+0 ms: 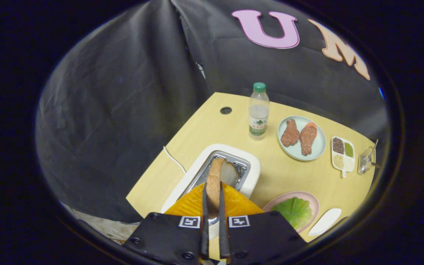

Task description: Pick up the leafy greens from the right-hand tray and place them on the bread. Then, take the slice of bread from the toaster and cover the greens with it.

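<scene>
A brown-crusted slice of bread [216,170] stands on edge in the metal slot of the white toaster [253,173]. My gripper [212,185] is shut on it, one finger pressing each face. The far part of the slice sticks out beyond the fingertips, over the slot. To the right of the fingers, leafy greens [293,211] lie on a pink plate [309,198]. Whether bread lies under the greens is hidden.
A water bottle [258,112] stands beyond the toaster. Right of it sit a pale blue plate [318,147] with two fried pieces, a small divided dish of grains [343,154] and a clear holder [366,162]. A small white tray [325,221] lies beside the pink plate.
</scene>
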`<move>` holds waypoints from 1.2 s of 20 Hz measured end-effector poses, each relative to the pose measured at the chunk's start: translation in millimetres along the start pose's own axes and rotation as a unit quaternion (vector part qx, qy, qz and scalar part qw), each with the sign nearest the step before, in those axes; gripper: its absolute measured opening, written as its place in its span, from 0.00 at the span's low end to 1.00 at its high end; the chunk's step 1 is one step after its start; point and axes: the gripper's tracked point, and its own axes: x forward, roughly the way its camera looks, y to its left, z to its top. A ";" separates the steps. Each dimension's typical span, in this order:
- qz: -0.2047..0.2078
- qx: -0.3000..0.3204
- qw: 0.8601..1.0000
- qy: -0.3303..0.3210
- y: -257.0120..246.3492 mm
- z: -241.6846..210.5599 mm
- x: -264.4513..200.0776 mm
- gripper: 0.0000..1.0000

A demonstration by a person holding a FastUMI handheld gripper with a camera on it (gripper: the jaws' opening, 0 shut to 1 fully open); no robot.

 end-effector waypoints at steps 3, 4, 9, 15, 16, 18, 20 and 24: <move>0.016 0.037 0.999 -0.028 -8.2 12.7 -19.4 0.14; 0.016 0.044 0.998 -0.038 -13.1 15.3 -26.5 0.14; 0.041 0.109 0.990 -0.079 -34.5 30.7 -52.2 0.04; 0.028 0.129 0.987 -0.090 -75.7 20.2 -73.7 0.04; 0.024 0.131 0.987 -0.089 -84.2 15.6 -75.6 0.04; 0.019 0.137 0.987 -0.082 -98.7 0.7 -74.2 0.04; 0.021 0.150 0.986 -0.075 -108.6 -12.4 -72.6 0.04; 0.023 0.177 0.982 -0.059 -130.9 -41.8 -63.4 0.04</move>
